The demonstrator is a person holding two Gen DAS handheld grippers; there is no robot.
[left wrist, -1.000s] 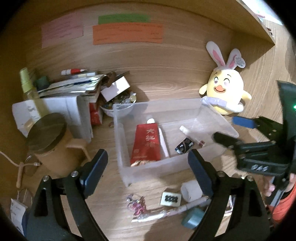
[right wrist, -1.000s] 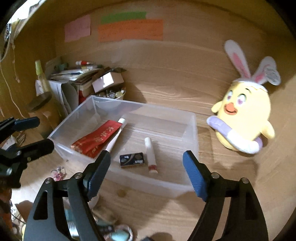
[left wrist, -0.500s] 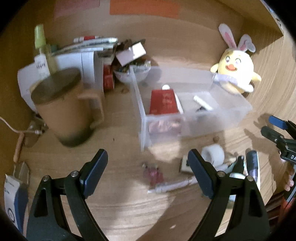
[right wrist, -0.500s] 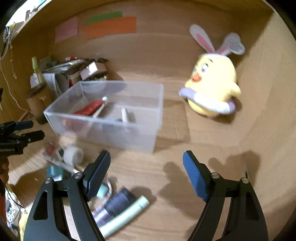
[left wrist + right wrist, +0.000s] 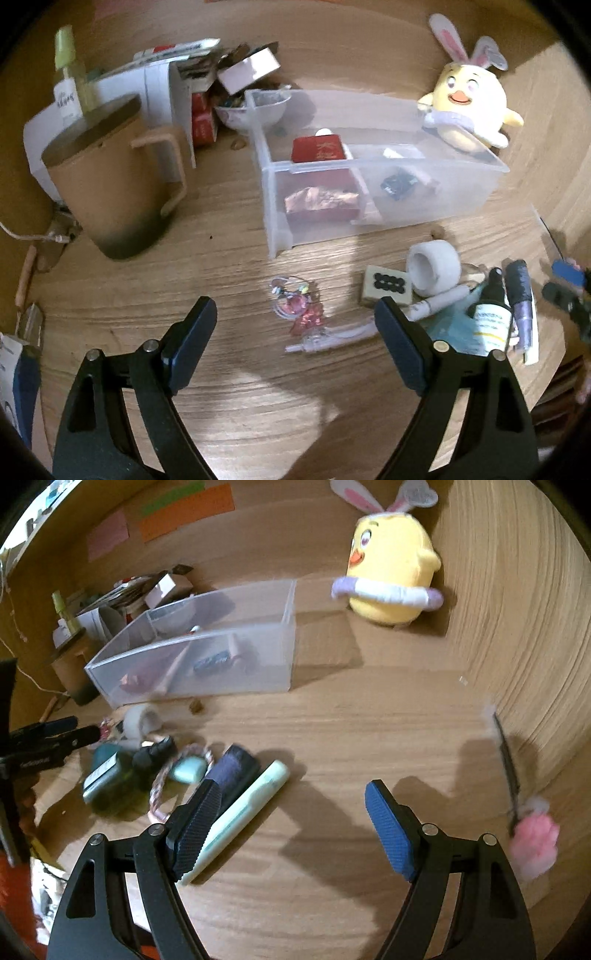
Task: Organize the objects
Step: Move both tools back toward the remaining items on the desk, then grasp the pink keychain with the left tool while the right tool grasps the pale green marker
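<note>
Left gripper (image 5: 295,328) is empty w/ jaws closing a little; right gripper (image 5: 291,812) is wide open, also empty. Near them, a pile waits on the desk (image 5: 229,369): tape roll (image 5: 432,266), mahjong tile (image 5: 386,286), pink trinket (image 5: 299,306), mint tube (image 5: 240,816). Farther, the clear bin (image 5: 369,192) holds approx. four items, incl. a red pouch (image 5: 319,147). Task seems about half done.

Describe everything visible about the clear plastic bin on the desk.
The clear, frosted rectangular plastic bin stands upright and open-topped on the wooden desk, in front of the yellow plush chick. Inside lie a red tube, a small dark packet and a white stick, partly blurred. A white tape roll lies just outside, apart from it.
</note>
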